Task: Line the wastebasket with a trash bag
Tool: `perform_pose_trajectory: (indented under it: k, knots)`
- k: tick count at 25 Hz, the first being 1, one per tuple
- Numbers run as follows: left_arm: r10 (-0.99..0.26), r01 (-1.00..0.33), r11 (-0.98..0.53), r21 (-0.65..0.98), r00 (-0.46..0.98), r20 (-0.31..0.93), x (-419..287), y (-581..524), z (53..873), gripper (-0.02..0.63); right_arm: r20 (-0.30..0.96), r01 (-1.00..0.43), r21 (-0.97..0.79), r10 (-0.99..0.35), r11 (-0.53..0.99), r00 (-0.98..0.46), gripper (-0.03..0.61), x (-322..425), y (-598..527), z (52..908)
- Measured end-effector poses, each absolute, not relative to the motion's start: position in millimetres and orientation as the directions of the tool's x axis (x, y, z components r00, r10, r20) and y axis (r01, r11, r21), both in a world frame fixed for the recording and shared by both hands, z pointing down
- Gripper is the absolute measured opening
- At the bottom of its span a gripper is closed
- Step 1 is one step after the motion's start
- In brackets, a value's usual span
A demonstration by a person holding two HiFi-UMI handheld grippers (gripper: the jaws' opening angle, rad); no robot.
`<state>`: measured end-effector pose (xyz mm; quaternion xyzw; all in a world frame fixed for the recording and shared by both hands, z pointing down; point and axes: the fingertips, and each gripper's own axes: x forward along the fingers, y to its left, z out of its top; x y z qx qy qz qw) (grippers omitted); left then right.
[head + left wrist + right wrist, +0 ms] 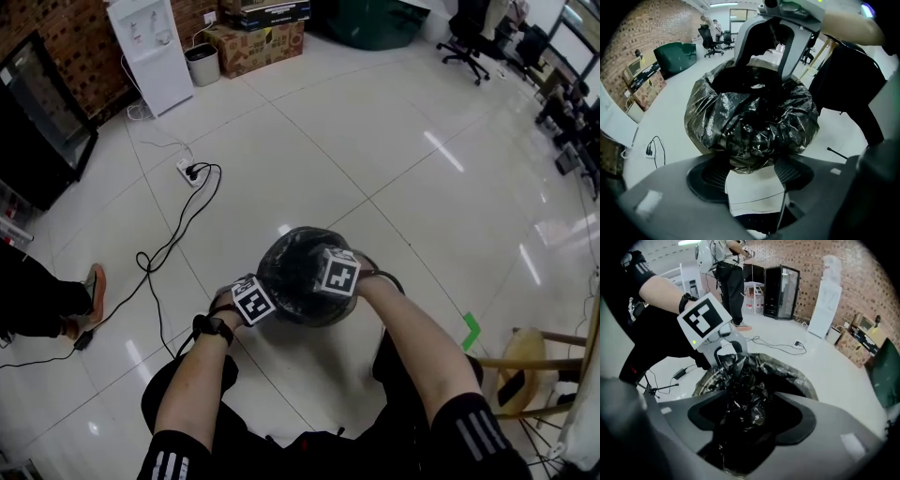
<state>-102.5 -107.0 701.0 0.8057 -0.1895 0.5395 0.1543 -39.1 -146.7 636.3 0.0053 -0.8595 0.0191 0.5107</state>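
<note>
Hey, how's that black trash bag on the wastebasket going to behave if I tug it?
The trash bag is likely floppy and very light: it hangs in crumpled folds and bunches between the jaws of the right gripper. Its glossy film looks slick, so a loose pinch may slip; thin plastic could tear if yanked.

A tall white water dispenser (150, 52) stands near a brown cardboard box (255, 45); a black cable (178, 234) trails from a white power strip (190, 172) across glossy white floor tiles (375, 141).
</note>
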Motion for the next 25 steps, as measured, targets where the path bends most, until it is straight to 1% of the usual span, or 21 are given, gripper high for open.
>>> perform_pose_trajectory:
  k: [3,5,8,11,18,25]
  knots:
    - [-0.107,-0.442,-0.896,0.055,0.332,0.937,-98,-96,710,0.29,0.895,-0.038,0.004,-0.02,0.999,-0.446,0.314,-27,-145,651]
    - [-0.091,-0.434,-0.899,0.06,0.32,0.943,-99,-91,716,0.29,0.871,-0.071,0.021,-0.053,0.997,-0.489,0.313,-35,-144,642]
    - [-0.098,-0.44,-0.896,0.06,0.327,0.94,-103,-91,714,0.29,0.8,-0.127,0.047,-0.114,0.991,-0.589,0.31,-67,-144,617]
    - [-0.113,-0.45,-0.891,0.054,0.336,0.935,-104,-94,710,0.29,0.757,-0.147,0.008,-0.102,0.989,-0.646,0.31,-99,-133,611]
    - [-0.118,-0.449,-0.891,0.058,0.355,0.927,-103,-88,702,0.29,0.822,-0.08,0.05,-0.087,0.996,-0.562,0.31,-113,-110,645]
    - [-0.105,-0.43,-0.9,0.07,0.371,0.923,-112,-76,687,0.29,0.833,-0.076,0.058,-0.09,0.995,-0.546,0.31,-114,-106,654]
